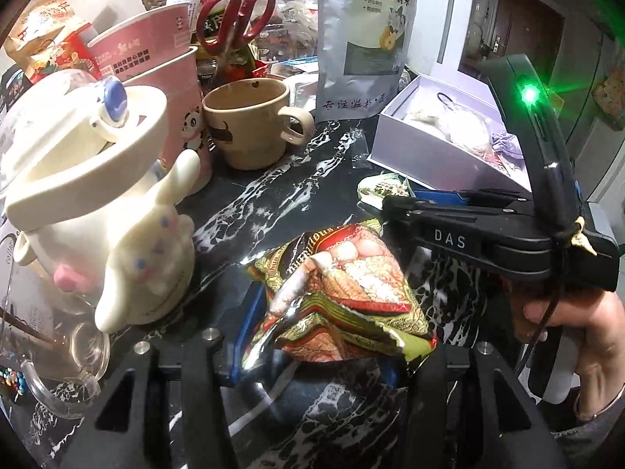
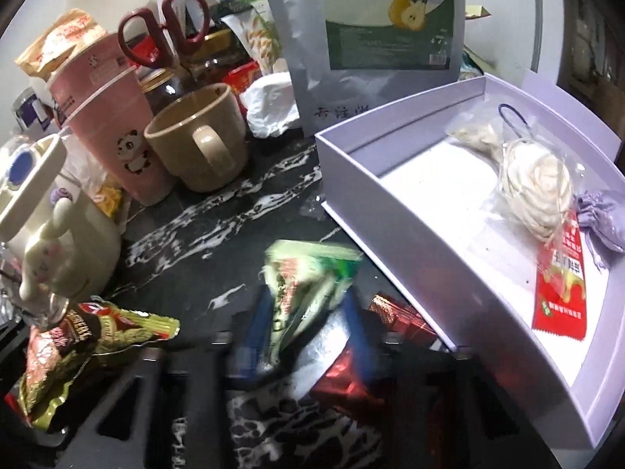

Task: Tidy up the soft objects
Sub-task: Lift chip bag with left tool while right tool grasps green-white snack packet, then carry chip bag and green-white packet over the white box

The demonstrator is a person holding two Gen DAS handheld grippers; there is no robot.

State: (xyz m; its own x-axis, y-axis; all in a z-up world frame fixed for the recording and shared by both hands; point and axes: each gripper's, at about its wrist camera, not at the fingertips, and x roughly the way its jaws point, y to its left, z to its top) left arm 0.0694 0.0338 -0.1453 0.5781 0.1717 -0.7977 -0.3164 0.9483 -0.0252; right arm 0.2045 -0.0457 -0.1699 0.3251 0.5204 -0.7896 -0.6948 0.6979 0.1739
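My left gripper [image 1: 332, 312] is shut on a crinkled gold, red and green snack packet [image 1: 343, 281], held just above the black marble tabletop [image 1: 273, 195]. That packet also shows low on the left of the right wrist view [image 2: 78, 340]. My right gripper [image 2: 308, 305] is shut on a small green and white packet [image 2: 304, 285] between its blue fingers [image 2: 258, 320]. It is also in the left wrist view [image 1: 384, 199], in a person's hand, beside the pale lavender box [image 1: 422, 156]. The open box [image 2: 390, 234] holds a bagged cream bundle [image 2: 539, 183], a lavender pouch [image 2: 601, 215] and a red sachet [image 2: 558, 285].
A cream bunny pot [image 1: 90, 179], pink paper cups [image 1: 156, 58], a beige mug [image 1: 250, 125], red scissors [image 1: 234, 19] and a glass cup [image 1: 58, 371] crowd the left. A tall silver pouch [image 1: 363, 39] stands behind the box. Red foil packets [image 2: 398, 312] lie by the box.
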